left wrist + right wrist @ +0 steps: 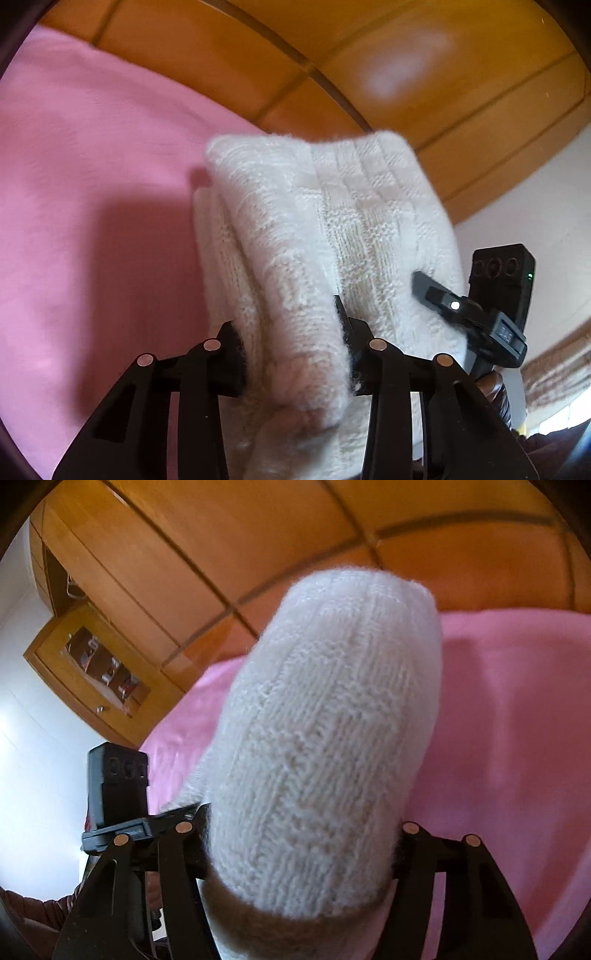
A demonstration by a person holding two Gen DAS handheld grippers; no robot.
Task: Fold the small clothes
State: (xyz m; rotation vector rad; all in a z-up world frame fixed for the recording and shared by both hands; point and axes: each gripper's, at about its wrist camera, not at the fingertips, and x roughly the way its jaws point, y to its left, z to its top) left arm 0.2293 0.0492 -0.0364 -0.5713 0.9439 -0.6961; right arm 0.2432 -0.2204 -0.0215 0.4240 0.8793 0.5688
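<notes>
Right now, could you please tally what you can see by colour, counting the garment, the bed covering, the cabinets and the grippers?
White: 1, the knitted garment
Pink: 1, the bed sheet
Orange-brown wood: 1, the wardrobe panelling
Black: 2, the left gripper and the right gripper, each shut on the garment
Total: 5
</notes>
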